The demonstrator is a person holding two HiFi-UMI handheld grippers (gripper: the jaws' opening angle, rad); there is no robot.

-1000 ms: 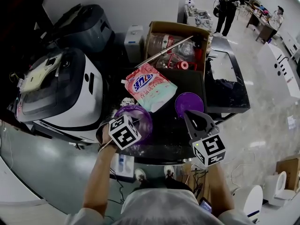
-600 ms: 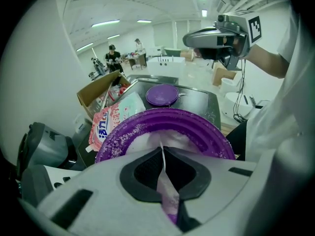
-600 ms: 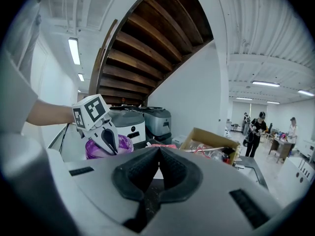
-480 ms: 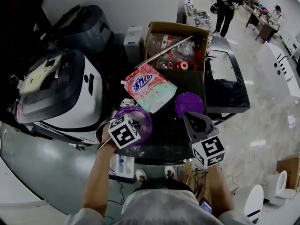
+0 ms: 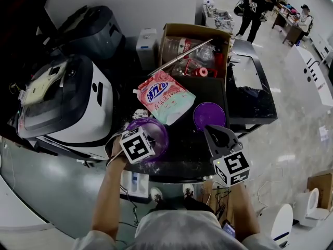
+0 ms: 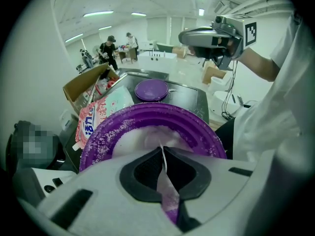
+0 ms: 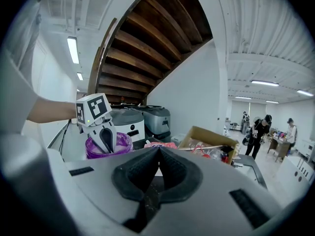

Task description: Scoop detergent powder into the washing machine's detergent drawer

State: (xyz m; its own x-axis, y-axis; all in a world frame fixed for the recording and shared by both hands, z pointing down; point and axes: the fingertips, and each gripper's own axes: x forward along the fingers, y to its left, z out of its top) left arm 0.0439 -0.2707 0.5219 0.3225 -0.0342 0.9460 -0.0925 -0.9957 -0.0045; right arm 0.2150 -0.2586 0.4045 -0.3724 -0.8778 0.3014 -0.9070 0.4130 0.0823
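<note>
Left gripper (image 6: 164,168) still on tub (image 6: 202,129) rim

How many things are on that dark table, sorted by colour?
Purple: 2 (tub, lid)
Pink: 1 (bag)
Brown: 1 (box, contents not counted)
Total: 4

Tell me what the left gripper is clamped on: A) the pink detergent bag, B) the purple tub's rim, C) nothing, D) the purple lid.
B: the left gripper pinches the rim of the purple tub, with white powder inside.
</note>
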